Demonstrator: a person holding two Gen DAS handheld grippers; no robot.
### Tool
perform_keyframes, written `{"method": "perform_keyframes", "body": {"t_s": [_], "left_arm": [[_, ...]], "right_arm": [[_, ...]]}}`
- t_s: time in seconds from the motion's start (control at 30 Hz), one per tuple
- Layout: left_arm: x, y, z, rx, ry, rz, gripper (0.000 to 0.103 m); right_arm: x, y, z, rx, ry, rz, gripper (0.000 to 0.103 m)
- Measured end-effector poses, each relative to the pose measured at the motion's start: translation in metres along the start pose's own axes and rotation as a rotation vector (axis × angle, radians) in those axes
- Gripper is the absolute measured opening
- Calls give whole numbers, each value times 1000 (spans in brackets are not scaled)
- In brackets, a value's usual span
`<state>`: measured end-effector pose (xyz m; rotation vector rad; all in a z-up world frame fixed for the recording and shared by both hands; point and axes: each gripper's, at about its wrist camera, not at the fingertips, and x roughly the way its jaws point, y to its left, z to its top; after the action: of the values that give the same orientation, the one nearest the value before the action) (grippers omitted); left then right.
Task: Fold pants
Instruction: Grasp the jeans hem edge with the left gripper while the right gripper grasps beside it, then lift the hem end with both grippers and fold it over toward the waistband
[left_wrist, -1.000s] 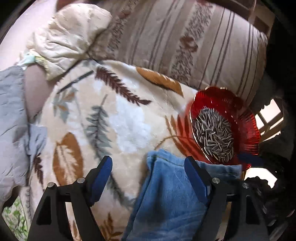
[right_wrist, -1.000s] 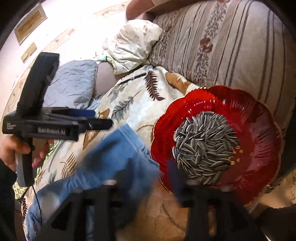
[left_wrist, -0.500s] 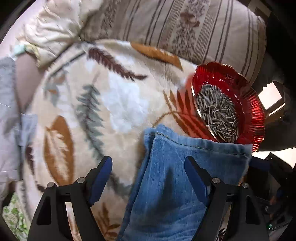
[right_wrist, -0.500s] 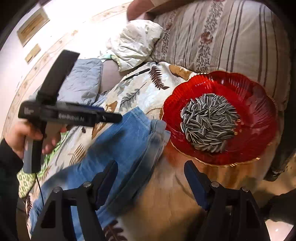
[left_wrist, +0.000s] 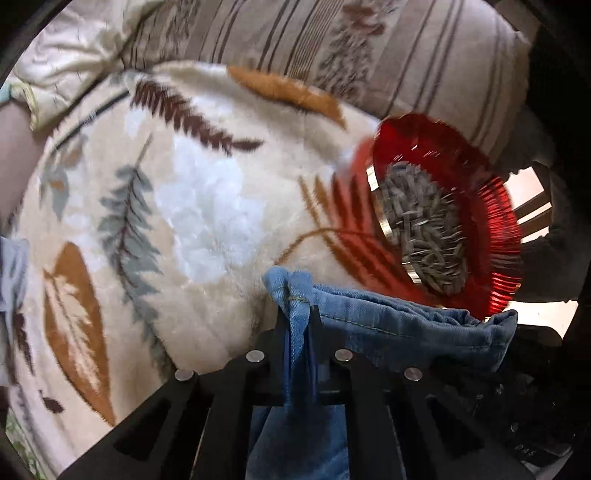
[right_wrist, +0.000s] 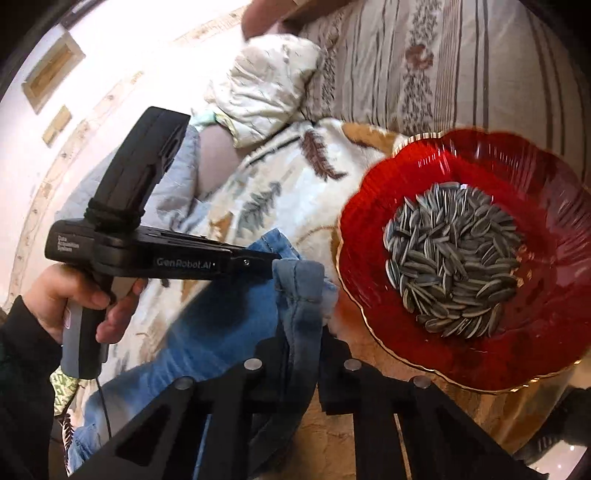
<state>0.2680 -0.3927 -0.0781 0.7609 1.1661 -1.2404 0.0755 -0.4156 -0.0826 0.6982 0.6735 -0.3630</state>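
Blue denim pants (left_wrist: 388, 321) lie on a cream leaf-print blanket (left_wrist: 192, 206). My left gripper (left_wrist: 298, 321) is shut on one corner of the pants' hem edge; the cloth bunches up between its fingers. My right gripper (right_wrist: 301, 332) is shut on the other corner of the same edge of the pants (right_wrist: 221, 325). The right wrist view shows the left gripper (right_wrist: 269, 260) from the side, held in a hand, its tips at the denim. The rest of the pants trails back towards me, partly hidden.
A red glass dish (right_wrist: 554, 295) of sunflower seeds (right_wrist: 454, 254) sits right beside the held edge; it also shows in the left wrist view (left_wrist: 498, 221). A striped cushion (left_wrist: 369, 48) and a cream quilted cushion (right_wrist: 266, 88) lie behind. A grey-blue quilted cloth (right_wrist: 184, 173) lies at left.
Both grippers were open around the pants' edge half a second ago. Both have now closed on the denim, one at each corner, and the edge is bunched up.
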Motion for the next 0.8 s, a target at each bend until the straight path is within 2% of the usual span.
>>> {"method": "perform_keyframes", "body": {"t_s": [0.13, 0.27, 0.4, 0.53, 0.67, 0.8], "left_arm": [[-41, -17, -11, 28, -59, 38, 7], [-86, -31, -36, 46, -122, 92, 7], [-113, -40, -77, 30, -154, 149, 7], [-124, -33, -123, -23, -149, 195, 7], [-111, -12, -176, -112, -92, 240, 7], [-77, 12, -221, -207, -6, 251, 9]], "right_arm": [[-27, 10, -1, -69, -45, 14, 12], [-59, 32, -14, -190, -112, 15, 12], [-78, 60, -36, -306, -167, 22, 12], [-85, 98, -71, -442, -193, 57, 12], [-71, 127, -104, -527, -137, 119, 12], [-38, 147, -139, -598, 2, 155, 15]]}}
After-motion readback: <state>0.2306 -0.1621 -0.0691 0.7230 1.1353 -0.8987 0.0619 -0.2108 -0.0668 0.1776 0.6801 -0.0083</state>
